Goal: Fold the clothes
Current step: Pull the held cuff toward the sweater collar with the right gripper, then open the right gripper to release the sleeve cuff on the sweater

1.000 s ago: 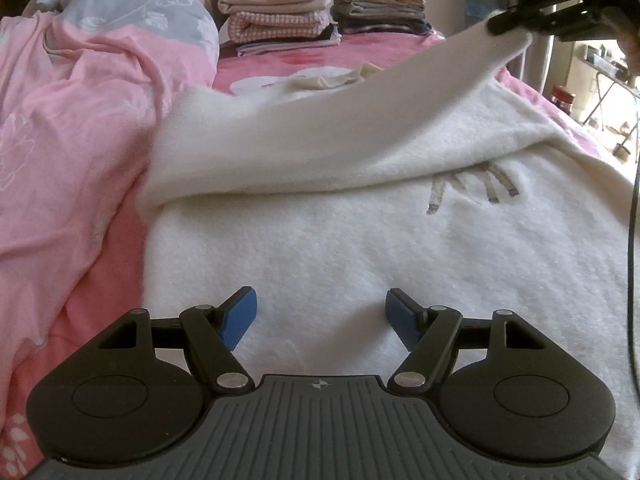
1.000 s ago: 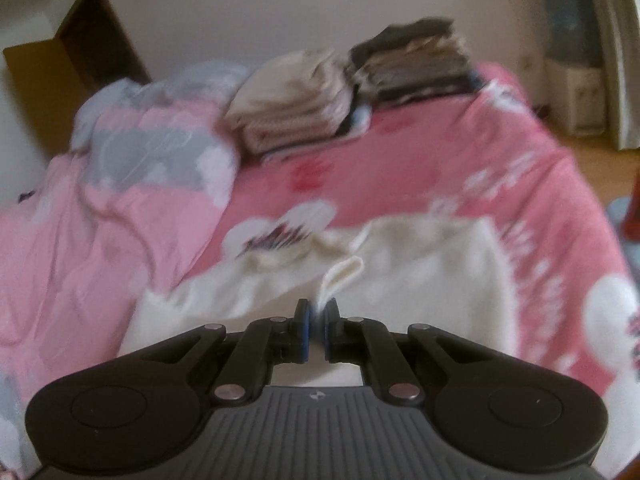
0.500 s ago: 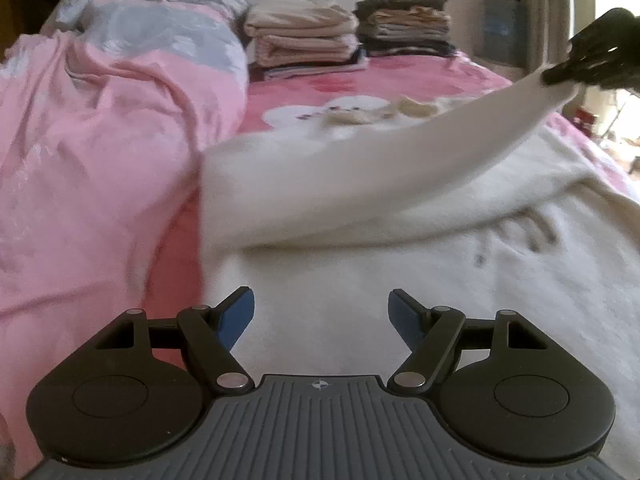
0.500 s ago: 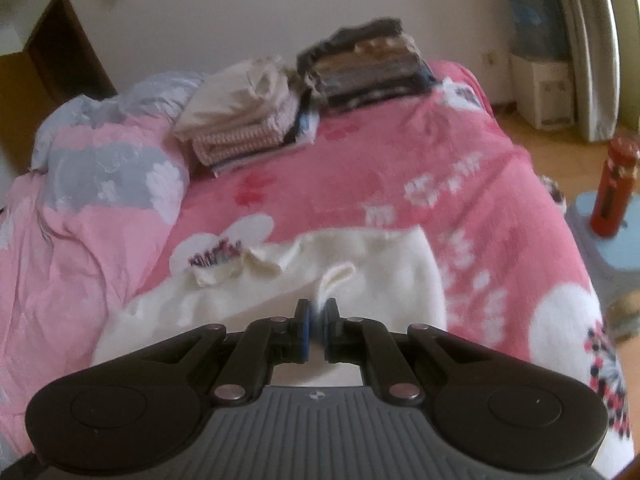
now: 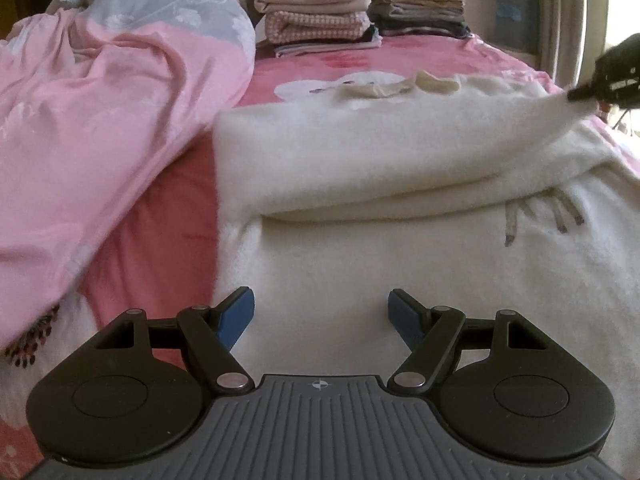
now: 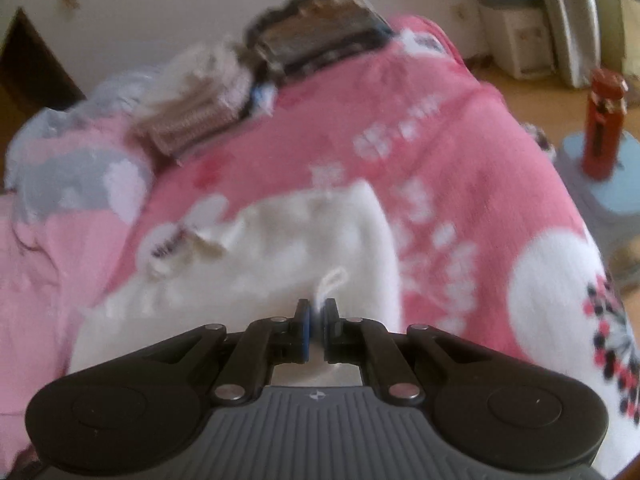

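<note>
Pink bed [image 5: 420, 52] carries a white sweater [image 5: 400, 264]; right gripper [image 6: 315, 320] pinches its sleeve [image 5: 400, 152], left gripper [image 5: 321, 314] gapes empty. Sleeve wants laying flat, square across.

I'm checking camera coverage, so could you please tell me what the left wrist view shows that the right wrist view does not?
Only the left wrist view shows the open left tool over the cream garment, its grey embroidered marks, and the right tool from outside. Only the right wrist view shows the red bottle on a blue stool, and the right tool shut on the cream garment. Both show the folded stacks and the pink bedsheet.
</note>
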A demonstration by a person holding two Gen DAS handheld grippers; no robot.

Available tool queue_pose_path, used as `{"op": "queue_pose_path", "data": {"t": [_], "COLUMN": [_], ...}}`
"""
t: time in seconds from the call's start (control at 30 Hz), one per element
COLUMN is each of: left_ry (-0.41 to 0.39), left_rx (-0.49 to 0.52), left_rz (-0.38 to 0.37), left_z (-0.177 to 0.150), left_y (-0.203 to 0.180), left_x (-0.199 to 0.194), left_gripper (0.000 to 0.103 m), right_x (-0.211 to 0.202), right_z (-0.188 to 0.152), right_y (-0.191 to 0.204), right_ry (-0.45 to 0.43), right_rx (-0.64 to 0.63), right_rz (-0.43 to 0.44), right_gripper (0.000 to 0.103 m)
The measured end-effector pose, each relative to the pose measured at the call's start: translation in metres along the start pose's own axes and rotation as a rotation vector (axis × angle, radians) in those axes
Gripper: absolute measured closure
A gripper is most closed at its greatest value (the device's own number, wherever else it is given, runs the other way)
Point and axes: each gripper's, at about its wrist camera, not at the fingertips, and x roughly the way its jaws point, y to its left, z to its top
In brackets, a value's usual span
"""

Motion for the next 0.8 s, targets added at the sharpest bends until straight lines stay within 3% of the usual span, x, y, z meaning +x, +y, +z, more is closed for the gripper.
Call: {"op": "queue_pose_path", "data": {"t": [0.1, 0.17, 0.33, 0.4, 0.53, 0.8], "left_ry": [0.002, 0.004, -0.006, -0.013, -0.039, -0.097], "left_rx": [-0.013, -0.019, -0.039, -0.055, -0.107, -0.159], "left_rz": [-0.004, -0.011, -0.042, -0.056, -0.068, -0.057], "left_z": [0.001, 0.000, -0.001, -0.001, 0.003, 0.012], "left_y": [0.000, -0.001, 0.005, 0.009, 0.017, 0.018], "left_x": [0.001, 0.001, -0.004, -0.008, -0.014, -0.019], "left_gripper": [0.029, 0.029, 0.029, 0.029, 0.029, 0.029], "right_x": [-0.008, -0.001, -0.009, -0.013, -0.020, -0.017], "right_z": [0.005, -0.003, -0.005, -0.005, -0.006, -0.018], "right_y": [0.009, 0.005, -0.011, -0.017, -0.029, 0.035], "right_ry": [-0.039, -0.008, -0.015, -0.018, -0.026, -0.023], "right_rx": [-0.084, -0.134, -0.066, -0.037, 0.023, -0.119], "right_rz": [0.008, -0.041, -0.091, -0.110, -0.147, -0.007], "right_gripper": [0.098, 0.098, 0.094, 0.083, 0.082, 0.082]}}
